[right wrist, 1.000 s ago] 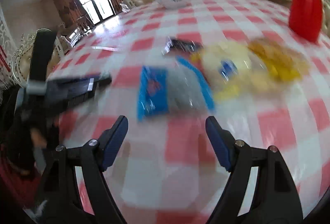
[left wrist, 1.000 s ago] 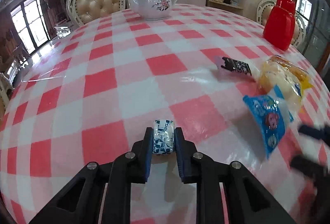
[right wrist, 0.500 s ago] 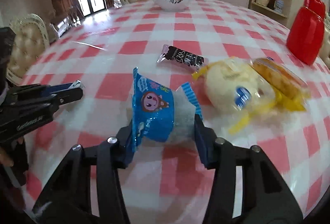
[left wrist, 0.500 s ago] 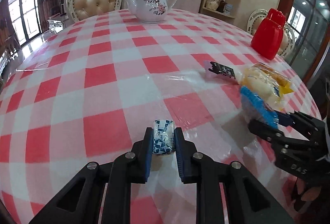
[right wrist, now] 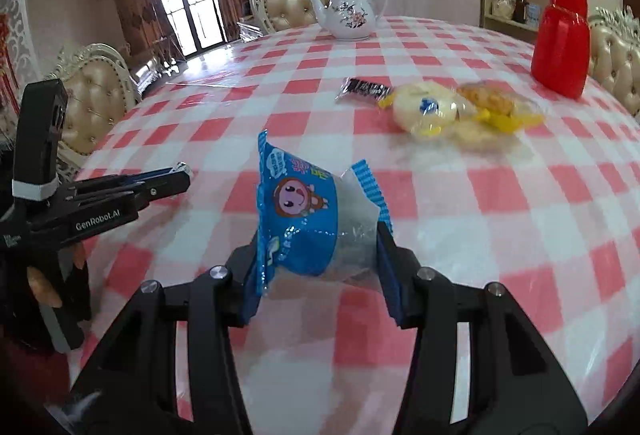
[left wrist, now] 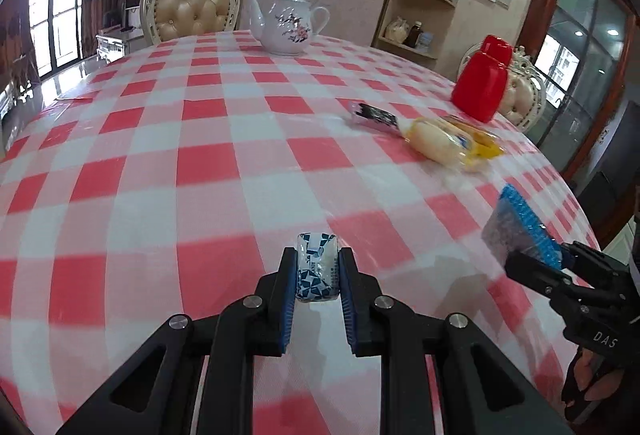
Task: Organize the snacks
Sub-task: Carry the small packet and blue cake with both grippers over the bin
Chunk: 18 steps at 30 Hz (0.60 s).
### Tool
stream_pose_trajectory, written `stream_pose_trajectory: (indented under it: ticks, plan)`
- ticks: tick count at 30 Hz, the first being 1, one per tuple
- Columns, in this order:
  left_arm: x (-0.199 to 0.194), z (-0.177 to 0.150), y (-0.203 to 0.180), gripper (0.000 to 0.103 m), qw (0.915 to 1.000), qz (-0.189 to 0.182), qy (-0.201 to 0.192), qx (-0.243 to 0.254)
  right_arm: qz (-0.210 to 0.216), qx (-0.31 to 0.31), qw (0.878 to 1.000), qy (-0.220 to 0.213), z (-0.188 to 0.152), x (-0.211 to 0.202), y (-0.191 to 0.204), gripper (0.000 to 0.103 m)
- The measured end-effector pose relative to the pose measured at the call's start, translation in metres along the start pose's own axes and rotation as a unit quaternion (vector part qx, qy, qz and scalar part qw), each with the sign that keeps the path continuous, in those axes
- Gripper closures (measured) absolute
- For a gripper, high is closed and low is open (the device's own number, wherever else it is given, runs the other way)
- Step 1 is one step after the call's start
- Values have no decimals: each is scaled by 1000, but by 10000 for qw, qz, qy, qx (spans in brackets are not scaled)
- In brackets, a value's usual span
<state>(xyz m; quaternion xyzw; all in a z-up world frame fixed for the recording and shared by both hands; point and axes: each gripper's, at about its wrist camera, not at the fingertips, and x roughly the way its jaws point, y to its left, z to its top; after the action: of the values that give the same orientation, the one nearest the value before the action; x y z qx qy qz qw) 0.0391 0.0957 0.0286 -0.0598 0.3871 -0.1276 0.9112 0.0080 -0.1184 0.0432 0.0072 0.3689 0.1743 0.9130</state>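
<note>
While both claws pinch a snack, they hang above the checked tabletop (left wrist: 160,163).

Right claw (right wrist: 320,255) just squeezed in on the blue cartoon snack bag (right wrist: 304,219), lifted clear of the cloth on the near side of the red container (right wrist: 560,47). Left claw (left wrist: 318,275) is clamped on a small blue-white wrapped candy (left wrist: 316,271). Yellow bread packs (right wrist: 448,111) and a dark wrapper (right wrist: 364,87) lie near that red container, teapot (right wrist: 352,17) further back.
</note>
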Motion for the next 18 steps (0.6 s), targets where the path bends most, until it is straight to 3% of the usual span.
stream_pose_trajectory:
  ticks: [7, 18]
  plan:
    - [-38, -39, -21, 82, 9998, 96, -145, 118, 202, 41, 9996, -188, -23, -32, 16, 50]
    - [-103, -87, -27, 82, 9970, 564, -381, 357, 455, -181, 9982, -358, -52, -64, 58, 50]
